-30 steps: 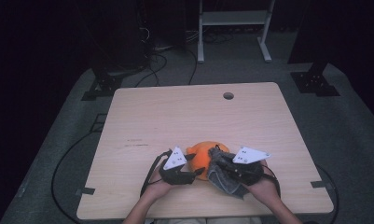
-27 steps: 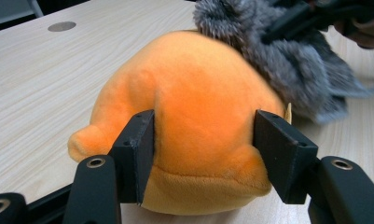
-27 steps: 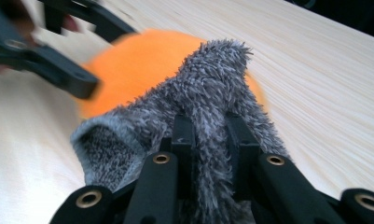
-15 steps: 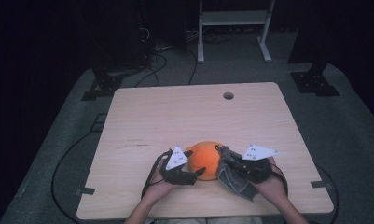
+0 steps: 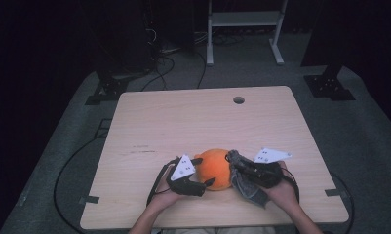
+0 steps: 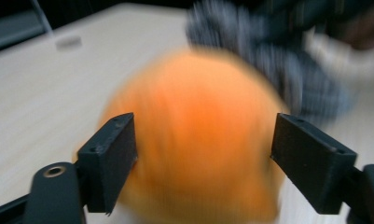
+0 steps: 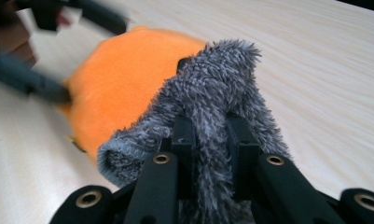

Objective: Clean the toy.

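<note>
Your right gripper (image 7: 208, 140) pinched the soft grey fuzzy cloth (image 7: 212, 93) while your left gripper (image 6: 203, 154), fingers just opening, straddled the seemingly plush orange ball (image 6: 194, 140).

A wooden table (image 5: 193, 122) with a hole (image 5: 239, 100) far right; cables (image 5: 159, 63) and a white stand (image 5: 244, 19) beyond it.

My left gripper (image 5: 203, 171) has just been opening its jaws around the orange plush ball (image 5: 216, 168), which now shows more between my hands.
</note>
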Demonstrator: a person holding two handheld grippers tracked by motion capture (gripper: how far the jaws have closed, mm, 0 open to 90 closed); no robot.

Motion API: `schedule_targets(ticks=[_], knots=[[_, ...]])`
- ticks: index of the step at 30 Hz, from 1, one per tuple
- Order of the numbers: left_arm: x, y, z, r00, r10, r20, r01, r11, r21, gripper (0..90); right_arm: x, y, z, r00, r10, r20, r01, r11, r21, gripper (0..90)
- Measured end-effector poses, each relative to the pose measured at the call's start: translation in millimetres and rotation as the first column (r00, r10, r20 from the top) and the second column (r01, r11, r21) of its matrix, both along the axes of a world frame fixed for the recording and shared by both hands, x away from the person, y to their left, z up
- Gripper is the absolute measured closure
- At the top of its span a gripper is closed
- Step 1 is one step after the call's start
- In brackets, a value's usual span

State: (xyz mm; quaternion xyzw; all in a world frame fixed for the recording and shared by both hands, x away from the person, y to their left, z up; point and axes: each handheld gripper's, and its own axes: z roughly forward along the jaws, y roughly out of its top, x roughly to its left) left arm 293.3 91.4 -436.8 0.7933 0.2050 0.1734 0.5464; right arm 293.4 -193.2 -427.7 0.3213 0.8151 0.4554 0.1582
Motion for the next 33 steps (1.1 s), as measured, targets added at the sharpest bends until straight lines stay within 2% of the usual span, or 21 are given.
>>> schedule_targets(ticks=[2, 3, 4, 5, 8, 10, 11, 12, 14, 17, 21, 23, 25, 26, 27, 28, 29, 30, 31, 32, 33], knots=[[-0.2, -0.5, 2.9, 0.9997, 0.022, 0.007, -0.022, 0.9997, -0.014, 19.7, -4.3, 1.0, 0.5, 0.9999, 0.013, 0.005, -0.013, 1.0, -0.004, 75.5], [1.2, -3.9, 3.0, 0.9985, 0.054, 0.01, -0.055, 0.9973, 0.05, 21.4, -13.2, 3.0, 1.5, 0.999, 0.034, 0.028, -0.033, 0.999, -0.032, 75.4], [1.2, -3.9, 3.0, 0.9985, 0.054, 0.01, -0.055, 0.9973, 0.05, 23.0, -13.2, 3.0, 1.5, 0.999, 0.034, 0.028, -0.033, 0.999, -0.032, 75.4], [1.6, -7.3, -4.3, 0.9991, 0.043, 0.0, -0.043, 0.9949, 0.091, 24.1, -18.0, 3.0, 3.5, 0.9985, 0.039, 0.038, -0.038, 0.998, -0.042, 75.4], [0.8, -9.4, -6.8, 0.9996, 0.023, -0.014, -0.022, 0.9966, 0.08, 28.0, -21.5, 4.8, 14.7, 0.9974, 0.049, 0.053, -0.05, 0.999, 0.01, 75.5], [-0.8, -11.3, -6.2, 0.9999, 0.013, -0.001, -0.013, 0.9954, 0.095, 29.2, -22.1, 11.3, 21.6, 0.9953, 0.069, 0.068, -0.072, 0.997, 0.038, 75.3], [-2.7, -13.2, -5.8, 0.9999, 0.004, 0.012, -0.006, 0.994, 0.109, 29.2, -22.1, 11.3, 21.6, 0.9953, 0.069, 0.068, -0.072, 0.997, 0.038, 75.3], [-5.5, -15.7, -6.2, 0.9993, -0.013, 0.036, 0.008, 0.9905, 0.138, 30.1, -18.6, 18.7, 20.6, 0.9946, 0.074, 0.073, -0.075, 0.997, 0.012, 74.9], [-6.0, -15.4, -7.4, 0.9988, -0.02, 0.044, 0.013, 0.9881, 0.153, 30.9, -11.9, 18.6, 13.0, 0.9959, 0.08, 0.042, -0.081, 0.997, 0.019, 74.9], [-5.5, -14.4, -7.5, 0.9992, -0.025, 0.032, 0.02, 0.9903, 0.138, 31.0, -2.5, 6.0, 7.1, 0.9976, 0.07, 0.003, -0.07, 0.996, 0.052, 75.0], [-5.8, -15.0, -6.9, 0.9991, -0.032, 0.029, 0.028, 0.9907, 0.134, 30.9, 1.9, -10.0, 3.3, 0.9998, 0.01, -0.017, -0.01, 1.0, 0.028, 75.2], [-7.4, -17.0, -7.0, 0.9987, -0.031, 0.039, 0.025, 0.9889, 0.146, 30.8, 3.5, -18.5, 3.1, 0.999, -0.026, -0.037, 0.028, 0.999, 0.044, 75.5], [-8.3, -17.7, -7.0, 0.9984, -0.035, 0.044, 0.028, 0.9886, 0.148, 30.7, 0.4, -13.6, 9.7, 0.9998, -0.009, -0.02, 0.011, 0.997, 0.08, 75.4], [-8.3, -17.7, -7.0, 0.9984, -0.035, 0.044, 0.028, 0.9886, 0.148, 30.2, 0.4, -13.6, 9.7, 0.9998, -0.009, -0.02, 0.011, 0.997, 0.08, 75.4], [-9.1, -17.0, -4.0, 0.9976, -0.044, 0.053, 0.036, 0.9883, 0.148, 28.5, -3.0, -3.6, 14.1, 0.9995, 0.03, 0.001, -0.03, 0.997, 0.073, 75.3], [-9.1, -17.0, -4.0, 0.9976, -0.044, 0.053, 0.036, 0.9883, 0.148, 25.2, -3.0, -3.6, 14.1, 0.9995, 0.03, 0.001, -0.03, 0.997, 0.073, 75.3], [-8.3, -13.8, 1.7, 0.9979, -0.03, 0.057, 0.023, 0.993, 0.116, 20.9, -5.5, 4.9, 10.6, 0.9986, 0.046, 0.027, -0.046, 0.999, 0.018, 75.4], [-6.9, -11.6, 4.7, 0.9989, -0.014, 0.046, 0.01, 0.996, 0.089, 16.9, -6.2, 5.6, 8.3, 0.9985, 0.047, 0.028, -0.048, 0.999, 0.013, 75.5], [-6.9, -11.6, 4.7, 0.9989, -0.014, 0.046, 0.01, 0.996, 0.089, 14.1, -6.2, 5.6, 8.3, 0.9985, 0.047, 0.028, -0.048, 0.999, 0.013, 75.5], [-5.3, -10.0, 6.7, 0.9993, 0.012, 0.034, -0.014, 0.998, 0.061, 14.1, -6.9, 4.5, 7.0, 0.9985, 0.049, 0.025, -0.049, 0.999, 0.013, 75.6], [-2.9, -8.7, 7.6, 0.999, 0.039, 0.022, -0.04, 0.9978, 0.053, 10.7, -9.4, 0.7, 6.0, 0.9981, 0.057, 0.021, -0.058, 0.998, 0.017, 75.5]])
